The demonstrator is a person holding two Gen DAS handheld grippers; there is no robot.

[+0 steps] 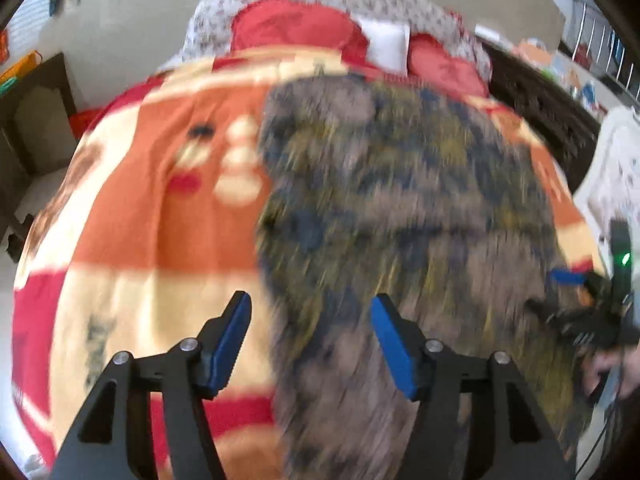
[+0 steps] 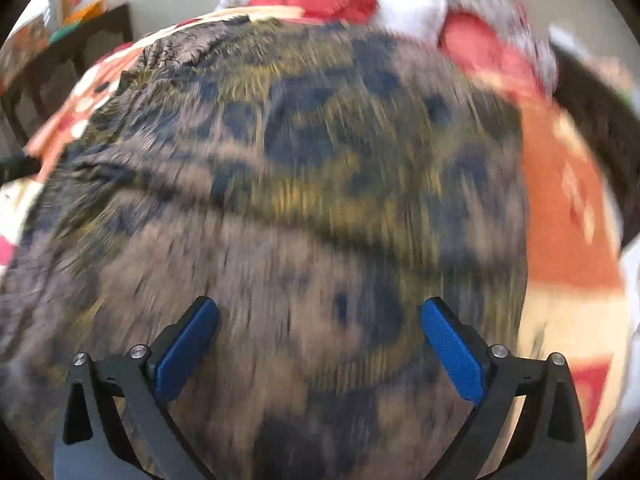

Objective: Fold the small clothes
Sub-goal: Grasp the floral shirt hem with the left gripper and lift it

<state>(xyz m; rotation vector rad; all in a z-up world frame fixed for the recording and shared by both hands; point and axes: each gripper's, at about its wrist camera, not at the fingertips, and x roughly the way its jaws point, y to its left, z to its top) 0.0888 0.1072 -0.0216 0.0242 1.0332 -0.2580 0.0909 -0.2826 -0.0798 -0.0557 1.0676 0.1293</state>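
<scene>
A brown, olive and dark-blue patterned garment (image 1: 400,208) lies spread on the orange, cream and red blanket (image 1: 160,184) of a bed. Both views are motion-blurred. My left gripper (image 1: 311,320) is open and empty, hovering over the garment's left edge, one finger above the blanket and one above the cloth. My right gripper (image 2: 319,320) is open and empty above the middle of the garment (image 2: 312,168). The right gripper also shows in the left wrist view (image 1: 576,292) at the garment's right edge, with the hand that holds it.
Red pillows (image 1: 296,28) and a white pillow (image 1: 386,46) lie at the head of the bed. A dark wooden cabinet (image 1: 36,120) stands to the left. Dark furniture (image 1: 540,112) and a metal rack (image 1: 604,44) stand to the right.
</scene>
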